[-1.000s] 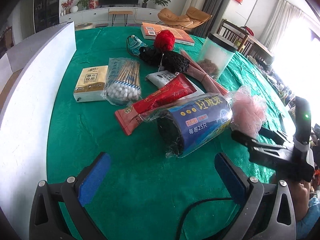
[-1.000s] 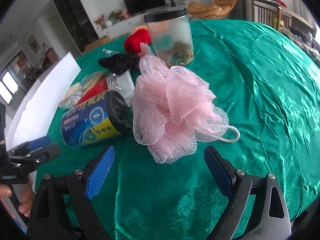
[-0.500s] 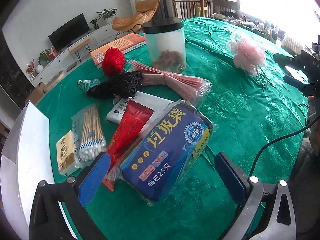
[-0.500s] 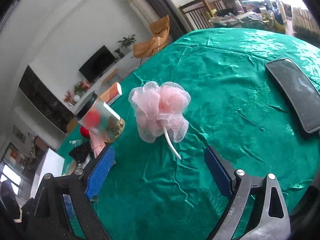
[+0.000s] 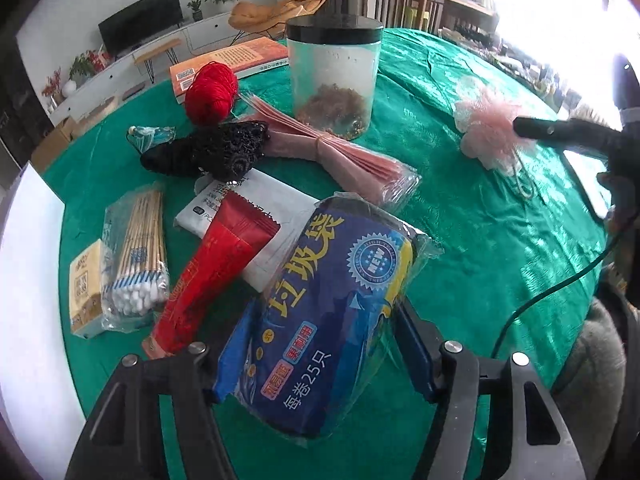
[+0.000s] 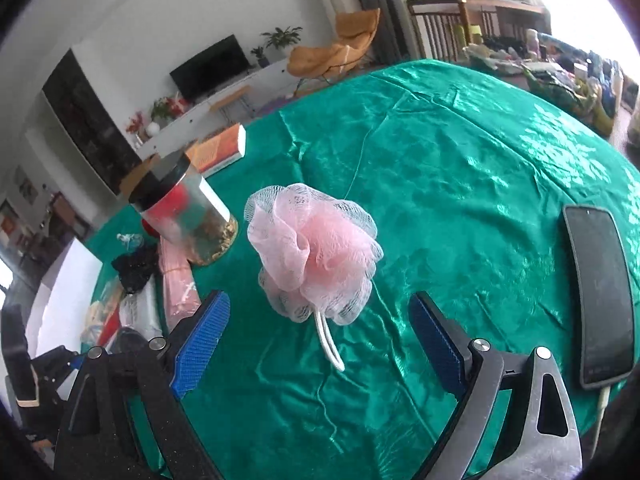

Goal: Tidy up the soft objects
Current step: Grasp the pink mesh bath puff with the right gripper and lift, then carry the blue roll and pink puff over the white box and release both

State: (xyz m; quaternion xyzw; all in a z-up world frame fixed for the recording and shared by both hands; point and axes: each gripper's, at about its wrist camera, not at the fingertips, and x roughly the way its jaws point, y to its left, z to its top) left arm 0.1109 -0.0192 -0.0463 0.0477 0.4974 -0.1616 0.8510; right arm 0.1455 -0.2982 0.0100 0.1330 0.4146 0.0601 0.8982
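Left gripper point(image 5: 316, 364) clamped on blue roll pack point(image 5: 320, 312); right gripper point(image 6: 320, 340) spread wide, empty, near pink loofah point(image 6: 316, 256); bare green cloth point(image 6: 460, 168) beyond.

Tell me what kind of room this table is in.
Most likely a home living room: a TV on a low white cabinet, an orange lounge chair, and potted plants along the wall.

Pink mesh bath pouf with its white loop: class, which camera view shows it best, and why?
The right wrist view: the pink mesh bath pouf sits central, whole, loop visible. The left wrist view shows it small, far right, partly hidden.
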